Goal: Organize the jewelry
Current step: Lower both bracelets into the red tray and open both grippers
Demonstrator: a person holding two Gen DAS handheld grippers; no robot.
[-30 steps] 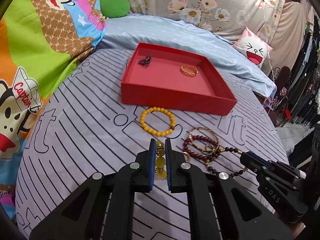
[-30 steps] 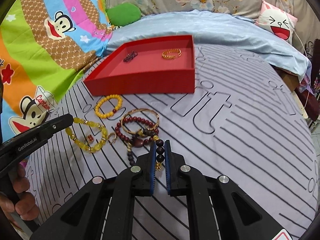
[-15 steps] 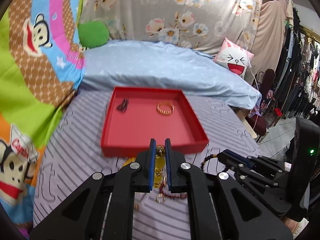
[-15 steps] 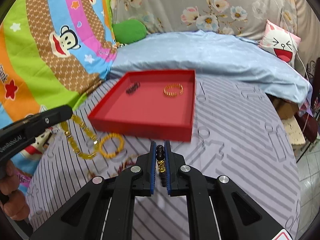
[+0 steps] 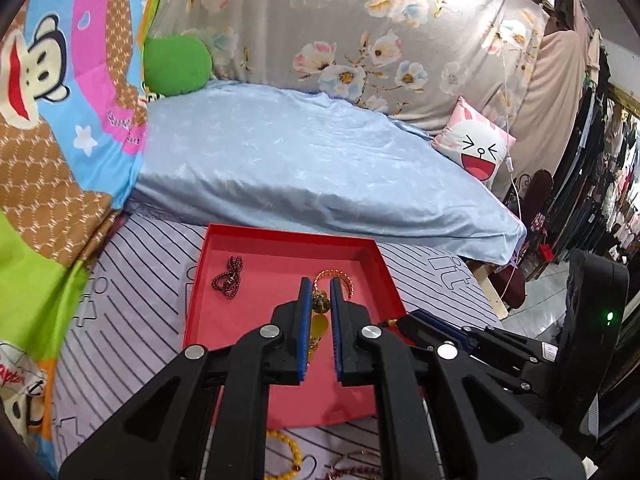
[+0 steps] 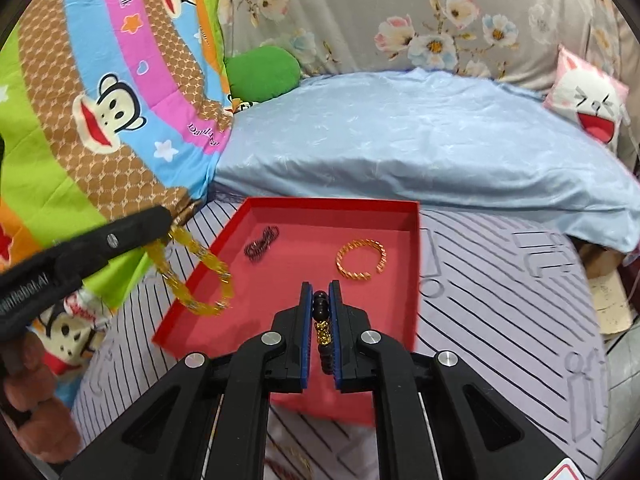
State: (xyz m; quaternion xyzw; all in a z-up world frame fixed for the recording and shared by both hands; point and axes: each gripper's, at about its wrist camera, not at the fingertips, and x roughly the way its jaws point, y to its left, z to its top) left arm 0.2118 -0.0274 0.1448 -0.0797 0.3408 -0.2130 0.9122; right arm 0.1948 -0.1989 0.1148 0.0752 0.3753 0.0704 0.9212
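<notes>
A red tray (image 5: 280,240) lies on the striped bed cover and holds a dark red bead string (image 5: 229,273) and a twisted gold bangle (image 6: 362,259). My left gripper (image 5: 319,286) is shut on a yellow amber bracelet (image 5: 319,312) above the tray; in the right wrist view the bracelet (image 6: 192,268) dangles over the tray's left edge. My right gripper (image 6: 320,290) is shut on a dark bead bracelet (image 6: 321,307) with a gold charm, held above the tray's near part. It shows in the left wrist view (image 5: 416,318) at the right.
A yellow bead bracelet (image 5: 288,446) and other beads (image 5: 352,470) lie on the cover (image 6: 500,300) near the tray's front. A blue quilt (image 5: 300,168), green cushion (image 5: 176,64) and cartoon pillow (image 5: 476,148) lie behind. The bed's right edge drops to the floor.
Both grippers have lifted their bracelets off the cover and moved forward, from in front of the tray to above it.
</notes>
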